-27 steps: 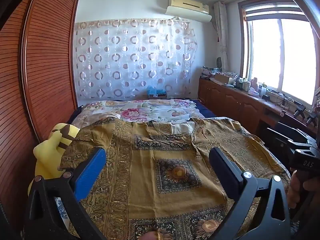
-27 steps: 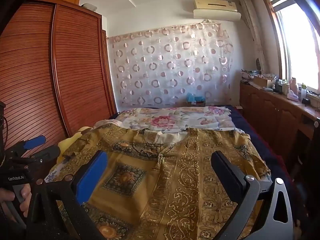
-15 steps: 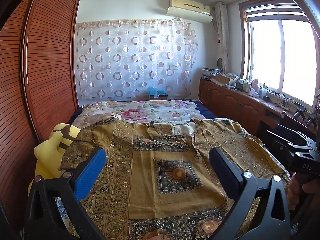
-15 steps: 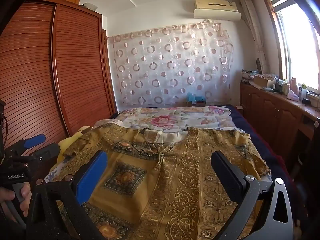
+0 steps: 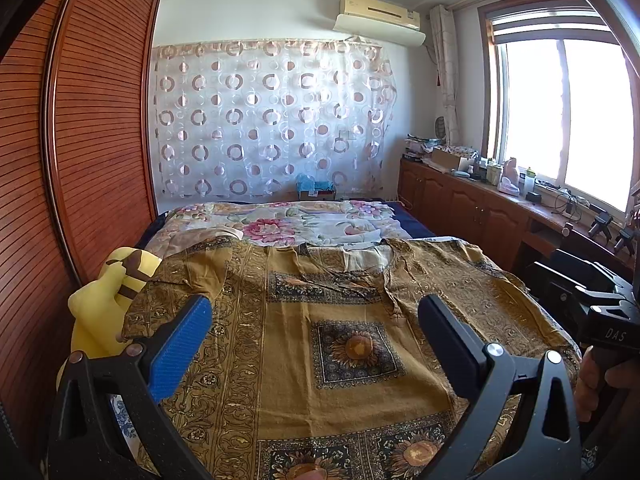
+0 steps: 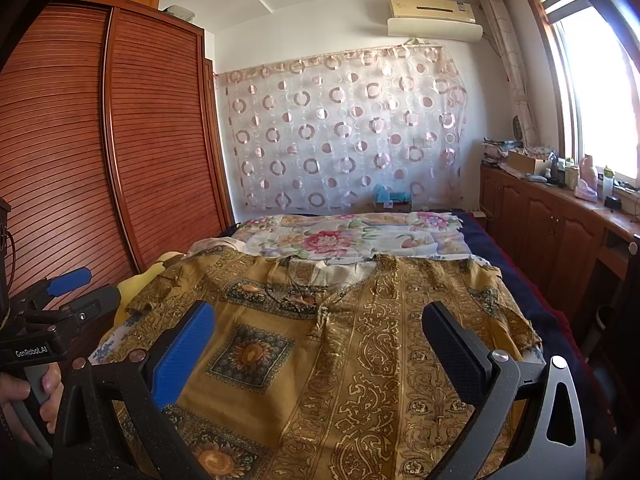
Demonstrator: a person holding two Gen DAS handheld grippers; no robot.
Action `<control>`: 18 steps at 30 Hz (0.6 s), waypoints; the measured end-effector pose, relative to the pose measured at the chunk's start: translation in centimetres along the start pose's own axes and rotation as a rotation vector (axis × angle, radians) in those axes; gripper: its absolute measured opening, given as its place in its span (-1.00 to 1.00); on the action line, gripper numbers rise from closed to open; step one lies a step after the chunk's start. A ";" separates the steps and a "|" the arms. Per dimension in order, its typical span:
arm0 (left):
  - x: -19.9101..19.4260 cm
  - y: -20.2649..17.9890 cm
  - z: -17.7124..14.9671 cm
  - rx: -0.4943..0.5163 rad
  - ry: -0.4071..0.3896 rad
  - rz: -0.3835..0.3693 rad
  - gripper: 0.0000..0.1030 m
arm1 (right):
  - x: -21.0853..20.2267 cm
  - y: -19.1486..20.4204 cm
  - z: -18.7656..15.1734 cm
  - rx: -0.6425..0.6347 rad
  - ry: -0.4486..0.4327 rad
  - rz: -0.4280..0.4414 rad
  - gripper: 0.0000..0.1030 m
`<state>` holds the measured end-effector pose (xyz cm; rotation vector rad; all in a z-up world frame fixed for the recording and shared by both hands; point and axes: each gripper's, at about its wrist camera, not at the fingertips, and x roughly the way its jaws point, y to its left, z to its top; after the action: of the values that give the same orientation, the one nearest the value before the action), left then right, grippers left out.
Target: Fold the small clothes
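The shirt (image 5: 320, 344) is lying flat on the bed (image 6: 516, 280) for folding; both tools, left (image 5: 312, 340) and right (image 6: 320, 344), are hovering wide at 6 o'clock, gripping nothing.

black tongs (image 5: 312, 340), one blue ribbed pad, one black pad, silver screws, bare-skinned fingers (image 6: 50, 384)
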<state>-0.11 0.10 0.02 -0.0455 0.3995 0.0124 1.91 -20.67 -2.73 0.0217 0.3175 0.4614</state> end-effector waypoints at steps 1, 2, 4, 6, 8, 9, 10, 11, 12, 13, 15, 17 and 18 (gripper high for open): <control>0.0 0.0 0.0 0.000 0.000 -0.001 1.00 | 0.0 0.0 0.0 0.000 0.001 0.000 1.00; 0.0 0.0 0.0 -0.001 0.000 -0.001 1.00 | 0.0 0.0 0.0 -0.001 0.001 0.000 1.00; 0.0 0.0 0.0 0.000 -0.001 0.001 1.00 | 0.0 0.0 0.0 -0.001 0.001 0.000 1.00; 0.0 0.0 0.0 -0.001 0.000 0.001 1.00 | 0.0 0.0 0.0 -0.001 0.000 0.001 1.00; 0.0 0.0 0.0 0.000 -0.001 0.000 1.00 | 0.0 0.0 0.0 -0.001 0.001 0.001 1.00; 0.0 0.0 0.0 0.000 -0.001 0.001 1.00 | 0.0 0.1 0.0 -0.001 0.002 0.002 1.00; 0.0 0.0 0.0 0.000 -0.002 0.002 1.00 | 0.0 0.1 0.0 -0.002 0.001 0.002 1.00; 0.0 0.0 0.0 0.000 -0.003 0.003 1.00 | 0.0 0.1 0.1 -0.002 0.000 0.000 1.00; 0.0 0.0 0.0 0.000 -0.002 0.001 1.00 | -0.1 0.2 0.1 -0.003 -0.001 0.000 1.00; 0.1 -0.3 0.2 -0.001 -0.002 0.000 1.00 | 0.0 0.1 0.1 -0.003 -0.001 0.001 1.00; 0.1 -0.3 0.2 0.000 -0.002 0.000 1.00 | 0.0 0.1 0.1 -0.003 -0.002 0.000 1.00; 0.1 -0.3 0.2 0.000 -0.004 0.000 1.00 | -0.1 0.1 0.1 -0.002 -0.004 0.000 1.00; 0.0 -0.4 0.3 0.000 -0.004 -0.001 1.00 | -0.1 0.1 0.1 -0.001 -0.005 -0.001 1.00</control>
<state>0.00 -0.33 0.30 -0.0456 0.3955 0.0117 1.79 -20.67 -2.57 0.0215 0.3121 0.4604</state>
